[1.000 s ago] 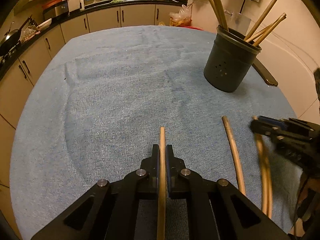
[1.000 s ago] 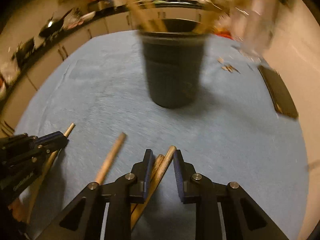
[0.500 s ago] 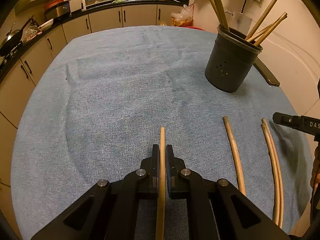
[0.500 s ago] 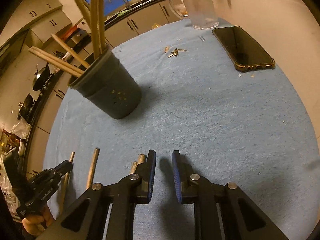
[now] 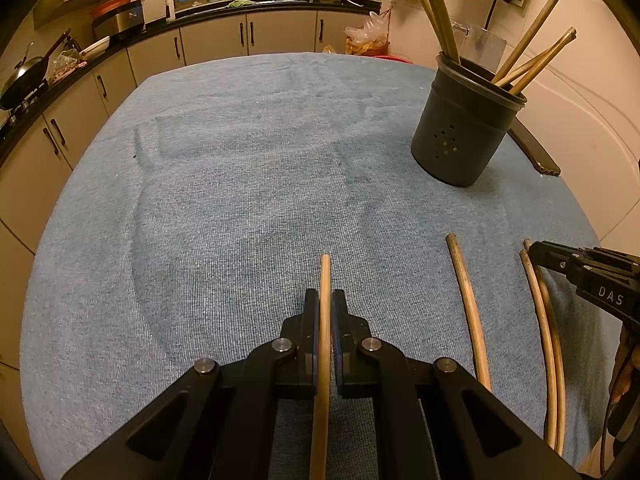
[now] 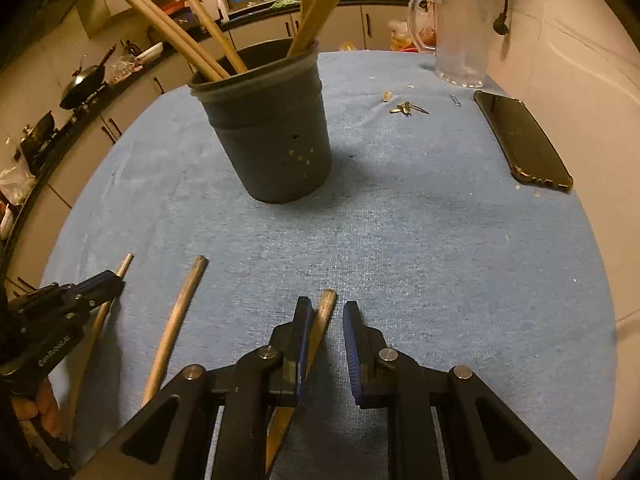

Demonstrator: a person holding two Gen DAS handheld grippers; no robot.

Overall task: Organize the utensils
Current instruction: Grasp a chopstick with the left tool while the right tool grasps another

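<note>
A blue towel (image 5: 224,200) covered the table. On it, toward the far right, stood a dark grey round holder (image 5: 464,132) with small holes in its side; five or so long wooden sticks (image 6: 188,28) leaned out of its mouth, fanned left and right. A black phone (image 6: 522,140) lay flat beside the wall, beyond the holder in the right wrist view.

Nearer, four slim, round, tan wooden sticks lay flat on the towel, roughly parallel, their long axes running away from the cameras toward the holder. The left gripper (image 5: 325,300) had its jaws pressed together on one stick (image 5: 325,280), whose blunt tip poked out just past the fingertips. Another stick (image 5: 466,296) lay loose between the two grippers. The right gripper (image 6: 326,312) had just been closing; its jaws stood a little apart around a stick (image 6: 326,308) that lay against the left finger, clear of the right one. Its twin lay tight alongside it.
</note>
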